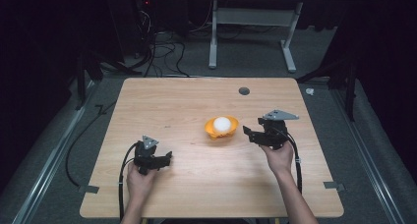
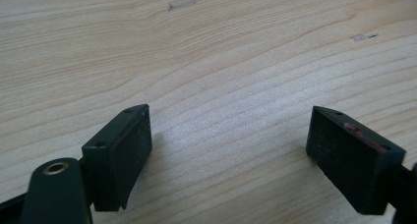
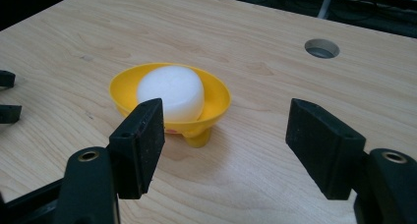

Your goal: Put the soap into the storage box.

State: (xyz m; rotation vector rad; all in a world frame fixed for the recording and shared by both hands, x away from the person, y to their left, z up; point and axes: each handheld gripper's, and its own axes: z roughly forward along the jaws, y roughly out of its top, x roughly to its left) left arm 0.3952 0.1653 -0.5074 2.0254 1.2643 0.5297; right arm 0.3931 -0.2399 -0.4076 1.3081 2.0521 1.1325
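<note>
From the high view, your left gripper sits low on the wooden table, well apart from the yellow bowl holding a white foam piece; your right gripper is just beside that bowl, with a round cable hole beyond it. In your left gripper view the jaws gape over bare wood. In your right gripper view the jaws stand wide apart, empty, the bowl just ahead, partly behind the left jaw.

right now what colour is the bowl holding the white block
Yellow. The bowl shows best in the right gripper view, with the white block inside it.
</note>
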